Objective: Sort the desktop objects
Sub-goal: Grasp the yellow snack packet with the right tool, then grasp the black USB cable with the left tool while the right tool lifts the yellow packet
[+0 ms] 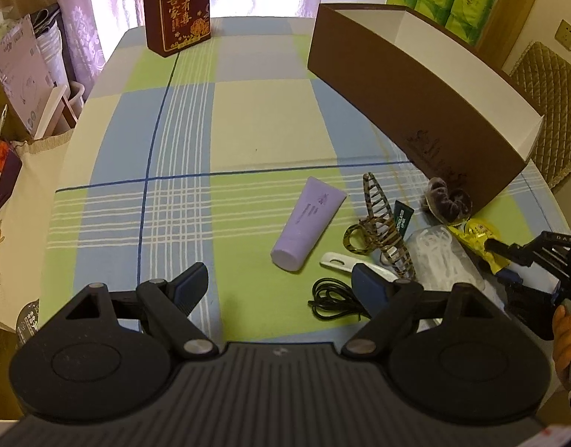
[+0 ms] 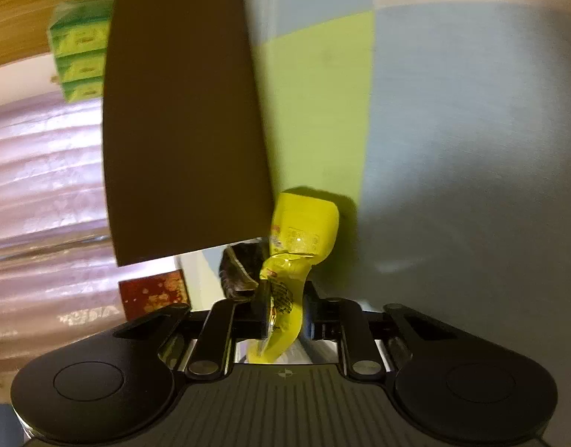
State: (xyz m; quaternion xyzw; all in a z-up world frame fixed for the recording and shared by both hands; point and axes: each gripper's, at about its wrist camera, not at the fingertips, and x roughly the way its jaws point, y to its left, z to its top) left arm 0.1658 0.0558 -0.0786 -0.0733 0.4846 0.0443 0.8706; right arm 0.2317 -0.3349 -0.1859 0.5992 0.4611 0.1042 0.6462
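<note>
Two grippers: left (image 1: 278,283) spread wide over bare cloth; right (image 2: 281,309) pinches yellow packet (image 2: 304,223) beside brown box (image 2: 181,119)

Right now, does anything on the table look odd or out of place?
The yellow packet is bent and crumpled where the right tool pinches it. The other small items lie jumbled beside the brown box, the hair clip overlapping others. Nothing looks spilled.
</note>
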